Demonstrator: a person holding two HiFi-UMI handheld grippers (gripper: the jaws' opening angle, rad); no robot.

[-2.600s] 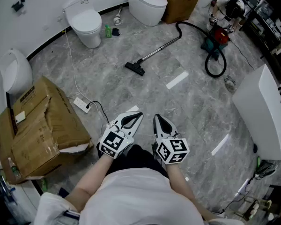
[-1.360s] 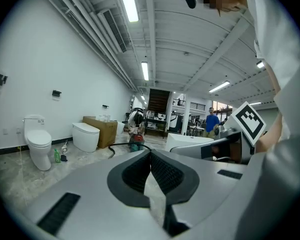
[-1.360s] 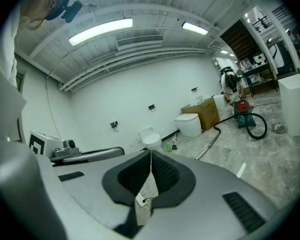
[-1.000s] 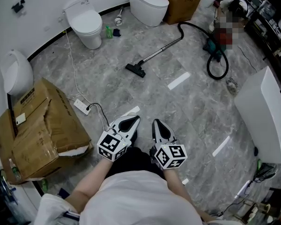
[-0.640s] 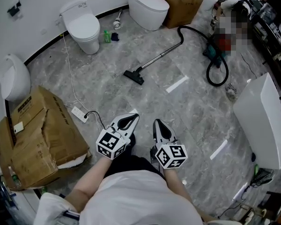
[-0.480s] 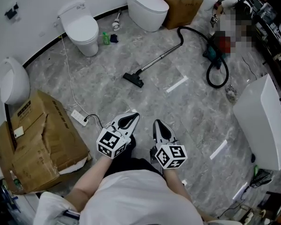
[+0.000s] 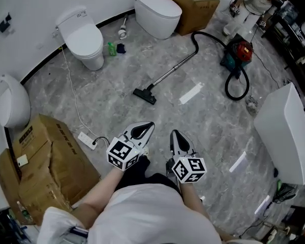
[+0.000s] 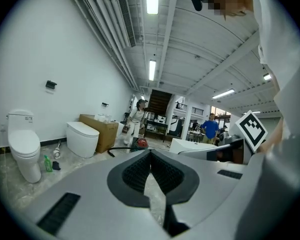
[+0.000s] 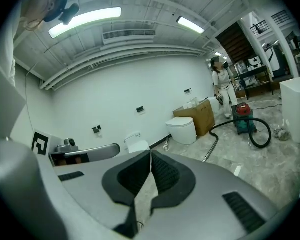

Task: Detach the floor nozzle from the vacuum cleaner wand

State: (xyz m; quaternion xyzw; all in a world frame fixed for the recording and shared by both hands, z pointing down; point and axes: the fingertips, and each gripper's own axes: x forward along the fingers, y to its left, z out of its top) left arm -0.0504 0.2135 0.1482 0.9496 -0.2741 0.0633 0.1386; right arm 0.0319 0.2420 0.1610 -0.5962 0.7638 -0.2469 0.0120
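Observation:
The black floor nozzle [image 7: 144, 95] lies on the grey marble floor, joined to a metal wand [image 7: 172, 71] that runs up to a black hose [image 7: 233, 75] and the red and teal vacuum body [image 7: 238, 54]. Both grippers are held in front of the person, well short of the nozzle. My left gripper [image 7: 147, 125] is shut with nothing in it, and so is my right gripper [image 7: 173, 134]. In the right gripper view the wand [image 9: 209, 149] and vacuum body [image 9: 243, 117] show far ahead. In the left gripper view the vacuum body [image 8: 140, 143] is distant.
Two white toilets [image 7: 81, 42] [image 7: 156, 13] stand by the back wall, with a small green bottle [image 7: 111, 49] between them. A torn cardboard box [image 7: 43, 169] and a power strip [image 7: 87, 140] lie left. A white appliance [image 7: 285, 131] stands right. A person in white [image 7: 249, 6] stands behind the vacuum.
The whole floor has slid down and left in the head view, so the nozzle lies closer to both grippers. The grippers stay shut and side by side.

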